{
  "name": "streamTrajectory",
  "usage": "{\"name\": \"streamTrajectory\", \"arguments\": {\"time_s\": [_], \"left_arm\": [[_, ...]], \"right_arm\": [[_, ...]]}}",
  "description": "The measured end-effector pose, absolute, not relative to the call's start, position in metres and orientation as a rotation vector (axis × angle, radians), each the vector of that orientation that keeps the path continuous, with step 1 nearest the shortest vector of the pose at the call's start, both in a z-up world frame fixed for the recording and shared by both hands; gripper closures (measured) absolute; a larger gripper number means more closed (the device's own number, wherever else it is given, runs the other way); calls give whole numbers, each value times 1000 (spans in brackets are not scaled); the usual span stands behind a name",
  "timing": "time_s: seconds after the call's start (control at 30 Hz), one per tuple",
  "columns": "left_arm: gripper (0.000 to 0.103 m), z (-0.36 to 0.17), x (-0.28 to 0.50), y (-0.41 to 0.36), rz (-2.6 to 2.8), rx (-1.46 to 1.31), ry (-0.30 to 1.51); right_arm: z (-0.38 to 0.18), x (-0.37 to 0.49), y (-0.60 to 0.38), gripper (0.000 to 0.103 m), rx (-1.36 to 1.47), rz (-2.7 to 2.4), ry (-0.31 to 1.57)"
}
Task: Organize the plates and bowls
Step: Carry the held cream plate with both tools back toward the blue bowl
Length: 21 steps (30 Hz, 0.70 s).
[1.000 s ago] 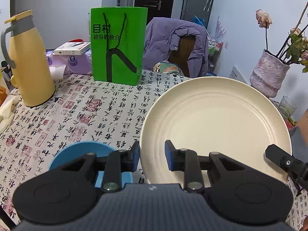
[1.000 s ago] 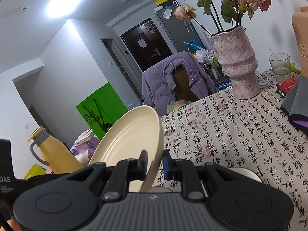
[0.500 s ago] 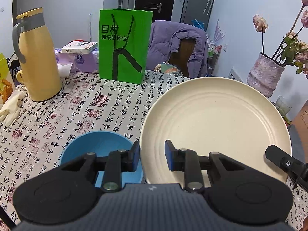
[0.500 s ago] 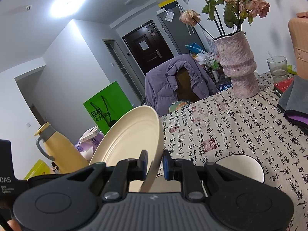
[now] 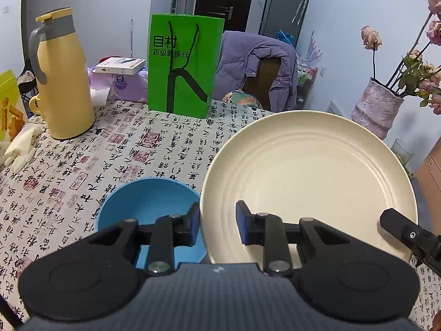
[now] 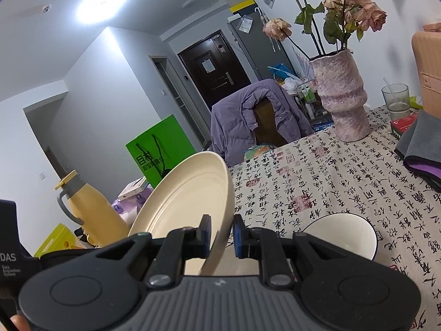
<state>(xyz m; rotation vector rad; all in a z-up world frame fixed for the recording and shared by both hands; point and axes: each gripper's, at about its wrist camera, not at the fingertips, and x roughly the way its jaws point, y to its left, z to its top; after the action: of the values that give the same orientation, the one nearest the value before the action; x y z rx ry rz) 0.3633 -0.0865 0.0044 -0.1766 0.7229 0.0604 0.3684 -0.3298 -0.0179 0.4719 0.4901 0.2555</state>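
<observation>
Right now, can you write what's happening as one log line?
both tongs: gripping cream plate rim, left, right | plate: lifted, tilted | blue bowl: on table

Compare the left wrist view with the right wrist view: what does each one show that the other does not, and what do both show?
Only the left wrist view shows the blue bowl on the table and the left hand-held gripper, whose pads straddle the rim of the cream plate.

Only the right wrist view shows the white bowl, the glass, the folded grey cloth and the right hand-held gripper shut on the plate's edge.

Both show the plate, the yellow jug, the green bag, the purple jacket and the pink vase.
</observation>
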Motion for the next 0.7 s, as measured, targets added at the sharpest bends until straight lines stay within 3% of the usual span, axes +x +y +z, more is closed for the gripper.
{"name": "streamTrajectory", "arguments": {"time_s": [0.7], "left_arm": [[76, 12, 313, -67, 49, -196, 696]], "right_arm": [[-8, 319, -313, 87, 454, 267, 471]]}}
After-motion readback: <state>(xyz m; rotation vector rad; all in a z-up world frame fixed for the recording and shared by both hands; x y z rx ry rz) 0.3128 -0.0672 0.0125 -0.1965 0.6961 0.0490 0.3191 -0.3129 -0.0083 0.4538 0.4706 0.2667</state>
